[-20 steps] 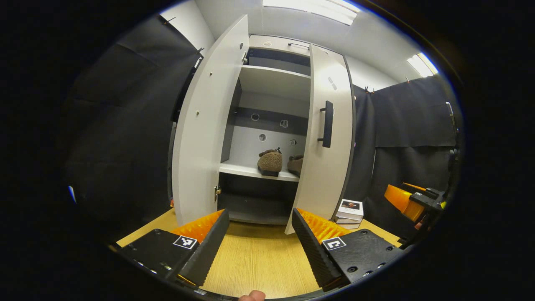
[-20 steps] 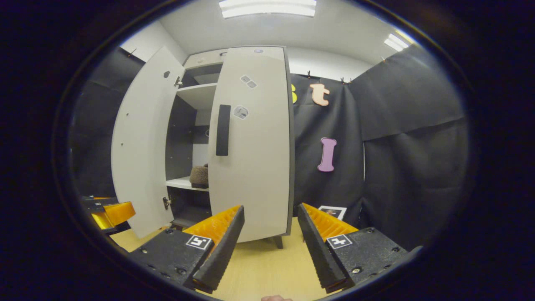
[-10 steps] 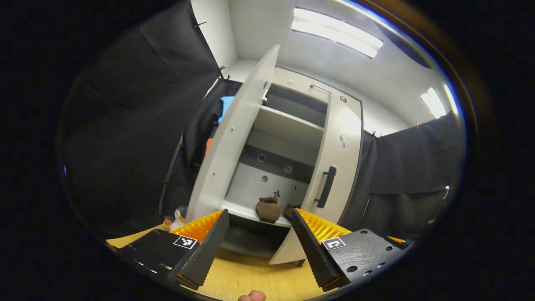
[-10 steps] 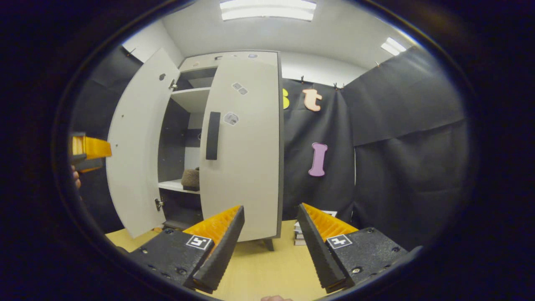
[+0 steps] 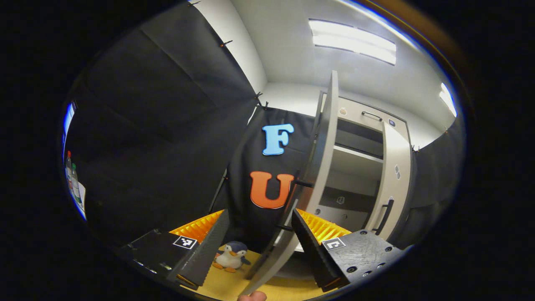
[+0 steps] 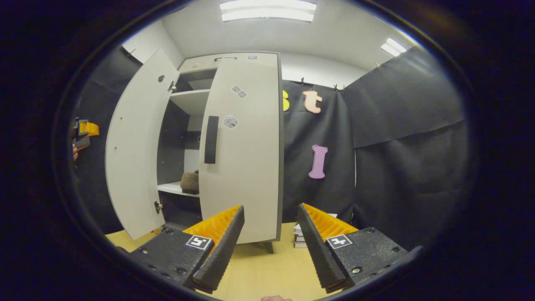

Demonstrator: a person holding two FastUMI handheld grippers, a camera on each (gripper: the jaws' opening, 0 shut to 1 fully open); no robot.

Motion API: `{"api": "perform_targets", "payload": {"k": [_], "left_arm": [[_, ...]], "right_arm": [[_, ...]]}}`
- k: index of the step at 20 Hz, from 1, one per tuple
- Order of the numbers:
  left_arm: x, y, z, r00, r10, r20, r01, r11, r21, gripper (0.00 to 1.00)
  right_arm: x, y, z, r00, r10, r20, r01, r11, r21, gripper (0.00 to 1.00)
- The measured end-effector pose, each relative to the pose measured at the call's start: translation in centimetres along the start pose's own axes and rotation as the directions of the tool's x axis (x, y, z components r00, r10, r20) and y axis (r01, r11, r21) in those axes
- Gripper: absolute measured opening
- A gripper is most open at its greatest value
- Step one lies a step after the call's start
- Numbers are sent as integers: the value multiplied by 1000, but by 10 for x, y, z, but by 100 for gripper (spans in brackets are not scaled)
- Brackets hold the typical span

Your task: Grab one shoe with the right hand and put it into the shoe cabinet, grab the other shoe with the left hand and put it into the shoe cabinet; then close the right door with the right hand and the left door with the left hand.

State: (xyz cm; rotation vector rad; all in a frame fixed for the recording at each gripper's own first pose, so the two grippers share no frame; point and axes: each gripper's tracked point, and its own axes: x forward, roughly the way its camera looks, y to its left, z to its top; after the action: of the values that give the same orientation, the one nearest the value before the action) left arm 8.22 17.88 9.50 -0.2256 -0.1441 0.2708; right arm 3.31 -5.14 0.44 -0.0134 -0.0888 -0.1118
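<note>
The left hand-held gripper point(image 5: 260, 238) is spread wide and holds nothing, the edge of the open left door point(image 5: 311, 175) standing between its fingers (contact cannot be told). The right hand-held gripper point(image 6: 271, 240) is also wide and empty, above the wooden surface point(image 6: 259, 271), facing the shoe cabinet's point(image 6: 200, 71) nearly shut right door point(image 6: 246, 159). One shoe point(image 6: 190, 182) sits on the shelf point(image 6: 177, 189) inside.

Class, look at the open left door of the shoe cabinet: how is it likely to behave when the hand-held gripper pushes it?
The left door looks like a flat rigid panel, so it should probably swing, not flex. A hinge shows at its inner edge, so it likely pivots there. Being tall and thin, it may swing fast and bang shut.
</note>
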Motion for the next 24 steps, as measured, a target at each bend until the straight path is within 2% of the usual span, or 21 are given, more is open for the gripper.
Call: {"api": "perform_targets", "payload": {"k": [4, 10, 18, 24], "left_arm": [[33, 18, -1, 1000, 5, -3, -5, 997, 82, 93], [72, 17, -14, 999, -24, -46, 28, 994, 102, 93], [70, 6, -20, 997, -37, -62, 41, 996, 79, 92], [56, -37, -31, 988, -120, -98, 126, 991, 54, 92]], "right_arm": [[1, 1, 0, 1000, 2, -7, -2, 1000, -12, 86], [7, 6, 5, 1000, 8, 2, -8, 1000, -18, 86], [16, 15, 5, 1000, 26, 0, -26, 1000, -1, 86], [18, 10, 2, 1000, 13, -6, -13, 1000, 15, 86]]}}
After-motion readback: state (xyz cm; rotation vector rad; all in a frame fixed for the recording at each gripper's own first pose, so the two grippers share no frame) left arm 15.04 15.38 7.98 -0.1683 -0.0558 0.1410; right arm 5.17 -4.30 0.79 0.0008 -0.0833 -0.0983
